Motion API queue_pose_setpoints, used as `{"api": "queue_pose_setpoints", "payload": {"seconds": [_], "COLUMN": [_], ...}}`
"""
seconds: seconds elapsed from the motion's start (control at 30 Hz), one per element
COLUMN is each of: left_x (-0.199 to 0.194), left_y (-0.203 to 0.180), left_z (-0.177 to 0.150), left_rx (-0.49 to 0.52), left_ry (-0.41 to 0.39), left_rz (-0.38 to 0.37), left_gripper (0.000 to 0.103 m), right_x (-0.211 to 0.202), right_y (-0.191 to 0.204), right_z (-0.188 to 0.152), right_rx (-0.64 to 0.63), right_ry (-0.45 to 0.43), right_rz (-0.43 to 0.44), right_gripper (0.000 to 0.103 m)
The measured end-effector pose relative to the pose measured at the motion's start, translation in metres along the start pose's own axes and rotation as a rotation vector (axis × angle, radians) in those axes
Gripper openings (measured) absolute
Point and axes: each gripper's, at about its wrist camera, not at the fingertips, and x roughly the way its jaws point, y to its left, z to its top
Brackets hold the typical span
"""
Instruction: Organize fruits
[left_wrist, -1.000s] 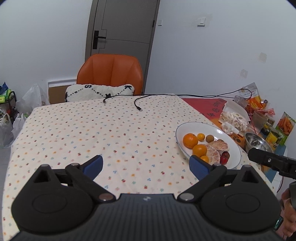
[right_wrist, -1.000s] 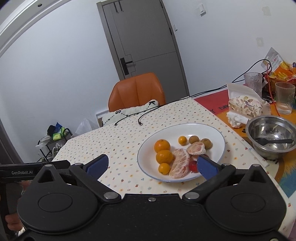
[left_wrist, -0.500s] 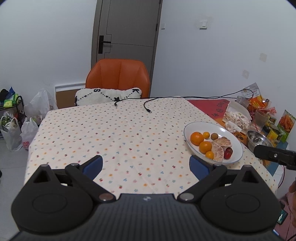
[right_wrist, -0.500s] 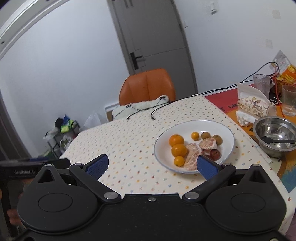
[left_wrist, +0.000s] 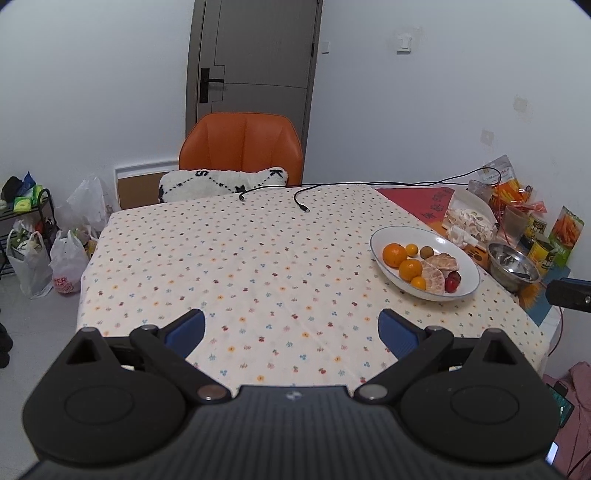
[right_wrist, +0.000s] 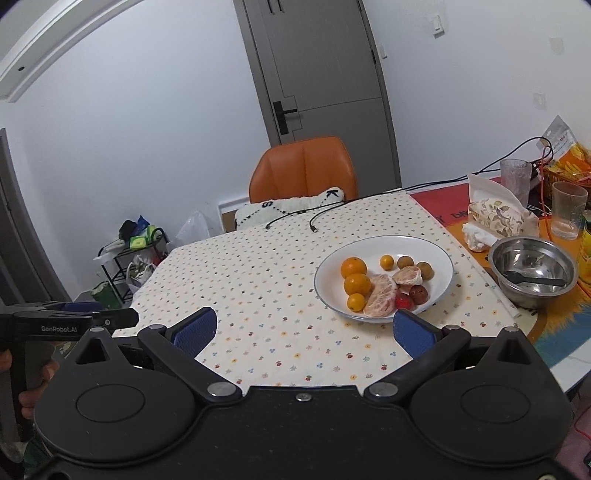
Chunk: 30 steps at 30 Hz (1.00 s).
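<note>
Hovering off the table's near edge, both grippers gape empty — bare cloth ahead, the plate sitting toward its right side.

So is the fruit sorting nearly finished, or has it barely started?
It looks close to finished, or else barely begun; the pictures alone cannot say which. Done: all the fruit sits together on the white plate, oranges on one side, peeled segments in the middle. In hand: nothing; the left gripper and right gripper are both open and empty. Left: nothing lies loose on the tablecloth.
</note>
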Motion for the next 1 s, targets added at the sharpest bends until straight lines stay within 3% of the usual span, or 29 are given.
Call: {"api": "queue_pose_setpoints", "payload": {"seconds": [1.0], "left_x": [-0.016], "left_y": [0.002], "left_z": [-0.014], "left_rx": [-0.001], "left_ry": [0.002], "left_rz": [0.029], "left_gripper": [0.099], "right_x": [-0.004], "right_y": [0.013], "right_z": [-0.013], "right_rx": [-0.031], "right_ry": [0.029], "right_rz": [0.020], "right_gripper": [0.103]}}
